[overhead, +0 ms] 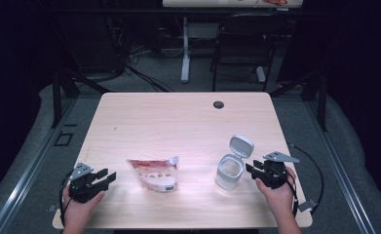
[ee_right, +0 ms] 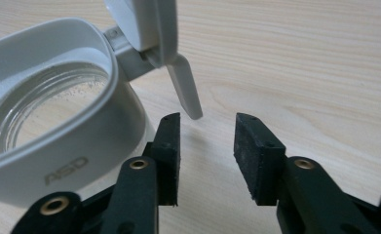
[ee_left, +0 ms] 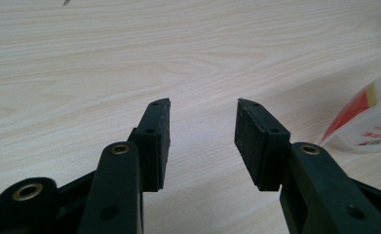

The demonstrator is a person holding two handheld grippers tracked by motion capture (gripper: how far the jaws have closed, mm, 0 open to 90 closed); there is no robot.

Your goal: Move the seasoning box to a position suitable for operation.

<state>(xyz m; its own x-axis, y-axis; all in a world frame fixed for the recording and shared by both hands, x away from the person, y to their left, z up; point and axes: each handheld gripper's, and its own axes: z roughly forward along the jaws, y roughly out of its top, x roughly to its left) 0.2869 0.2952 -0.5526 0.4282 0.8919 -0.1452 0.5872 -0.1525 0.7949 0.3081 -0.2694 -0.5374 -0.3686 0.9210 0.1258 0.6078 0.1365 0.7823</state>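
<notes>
Container (overhead: 228,171) upright on tabletop (overhead: 178,117), right of centre, hinged lid (overhead: 240,146) flipped up and back so the mouth is exposed; interior looks empty, glass-clear at the bottom in the right gripper view (ee_right: 47,102). Lid tab (ee_right: 184,92) hanging down just above the gripper jaws there, apart from both pads. Probably left open to receive a fill.

Right hand-held gripper (overhead: 254,169) just beside the container's right wall, released: jaws apart, nothing between the pads, tab not pinched. Placement fits a hand staying near to steady the container.

Pouch (overhead: 154,174) lying flat on tabletop, left of the container and apart from it, spout corner pointing toward the container; red-and-white edge visible at the right margin of the left gripper view (ee_left: 368,122). Likely source of the contents.

Left hand-held gripper (overhead: 99,178) near the pouch's left side, not touching; jaws half apart, bare wood between pads. Aimed toward the pouch, apparently staged for pickup.
</notes>
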